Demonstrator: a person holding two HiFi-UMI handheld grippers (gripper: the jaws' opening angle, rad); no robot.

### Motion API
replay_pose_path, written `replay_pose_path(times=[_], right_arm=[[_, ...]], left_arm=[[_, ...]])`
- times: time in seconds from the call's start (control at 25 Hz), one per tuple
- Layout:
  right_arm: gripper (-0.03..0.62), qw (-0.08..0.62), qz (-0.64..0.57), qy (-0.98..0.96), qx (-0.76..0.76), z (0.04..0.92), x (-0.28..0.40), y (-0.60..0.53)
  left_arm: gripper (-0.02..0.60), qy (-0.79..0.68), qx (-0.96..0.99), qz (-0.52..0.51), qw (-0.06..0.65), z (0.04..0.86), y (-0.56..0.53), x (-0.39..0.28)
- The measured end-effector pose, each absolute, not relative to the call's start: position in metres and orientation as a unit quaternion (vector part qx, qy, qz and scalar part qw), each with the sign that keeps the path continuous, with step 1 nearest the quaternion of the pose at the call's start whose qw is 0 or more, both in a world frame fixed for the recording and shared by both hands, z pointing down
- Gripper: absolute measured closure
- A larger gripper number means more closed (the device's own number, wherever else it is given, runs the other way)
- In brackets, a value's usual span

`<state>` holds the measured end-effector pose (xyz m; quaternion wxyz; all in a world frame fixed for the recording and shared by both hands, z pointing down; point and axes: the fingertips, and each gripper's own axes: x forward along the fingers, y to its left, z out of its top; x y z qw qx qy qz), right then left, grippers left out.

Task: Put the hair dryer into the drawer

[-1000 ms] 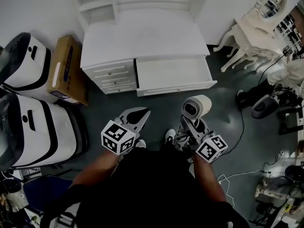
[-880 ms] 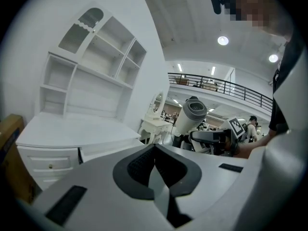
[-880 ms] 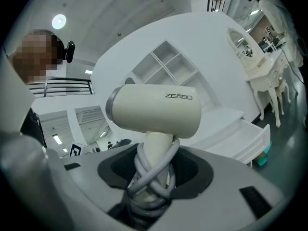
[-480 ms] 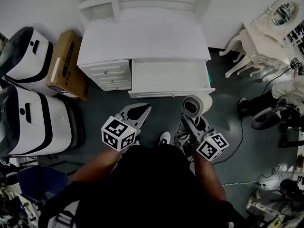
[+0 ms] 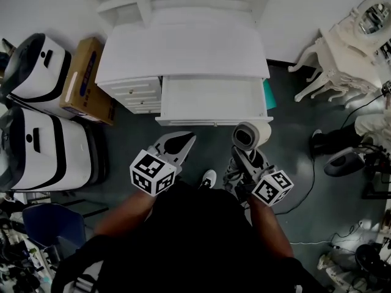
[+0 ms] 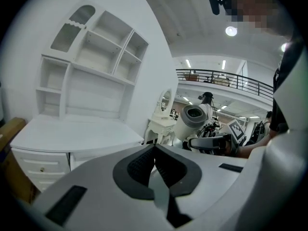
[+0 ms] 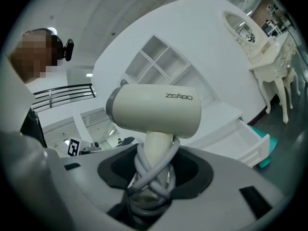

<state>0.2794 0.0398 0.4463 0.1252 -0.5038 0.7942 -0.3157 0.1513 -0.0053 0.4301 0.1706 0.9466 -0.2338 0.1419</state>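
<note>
**Held at the open drawer: the hair dryer (image 5: 247, 136) in the right gripper (image 5: 243, 159)**

The right gripper's jaws are clamped on the handle of the cream hair dryer, with its grey cord (image 7: 153, 170) wound around the handle between them. The barrel stands above the jaws, and in the head view its grey mouth faces up toward the camera. The dryer hangs over the dark floor (image 5: 293, 163), just in front of the right end of the drawer (image 5: 211, 121). The drawer is pulled out from under the white surface (image 5: 183, 54).

The left gripper (image 5: 182, 142) hovers beside it, near the drawer's front edge. Its jaws are closed together with nothing between them, and the dark pads (image 6: 142, 165) meet at the tips.

To the left of the open drawer is a stack of small drawers (image 5: 137, 93). Past those sit a cardboard box (image 5: 82, 81) and 2 white-and-black cases (image 5: 43, 157). An ornate white dressing table (image 5: 345, 47) stands well apart at the right.
</note>
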Motion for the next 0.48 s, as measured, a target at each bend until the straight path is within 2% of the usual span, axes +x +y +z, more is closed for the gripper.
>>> replay_pose_path(times=[0.48], right_arm=[[0.385, 0.12, -0.343, 0.81, -0.46, 0.471, 0.281, 0.011]], left_arm=[[0.572, -0.304, 0.921, 0.163, 0.18, 0.446, -0.007, 0.13]])
